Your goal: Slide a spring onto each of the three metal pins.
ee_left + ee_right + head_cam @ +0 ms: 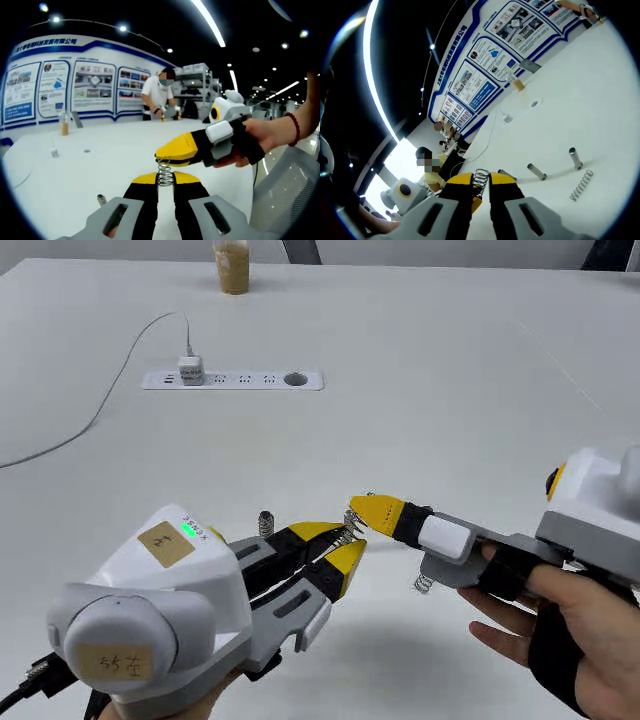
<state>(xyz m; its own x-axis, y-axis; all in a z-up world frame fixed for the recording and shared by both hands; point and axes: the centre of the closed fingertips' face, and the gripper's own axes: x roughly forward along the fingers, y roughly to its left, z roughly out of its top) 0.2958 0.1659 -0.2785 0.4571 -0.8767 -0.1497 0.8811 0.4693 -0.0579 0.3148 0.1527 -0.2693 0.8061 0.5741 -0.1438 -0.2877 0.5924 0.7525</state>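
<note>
A small metal spring (352, 524) hangs above the white table between both grippers. My left gripper (347, 543) comes up from the lower left, and its yellow tips are shut on the spring's lower end (164, 174). My right gripper (369, 508) reaches in from the right and is shut on the spring's upper end (481, 176). A short metal pin (266, 523) stands upright on the table just left of the left gripper. Two pins (536, 171) (576, 158) show in the right gripper view, one lying and one upright. A loose spring (424, 583) lies under the right gripper.
A white power strip (232, 380) with a plugged charger (190, 368) and its cable lies at the back left. A cup of brown drink (232, 265) stands at the far edge. A person (159, 97) stands at the table's far end.
</note>
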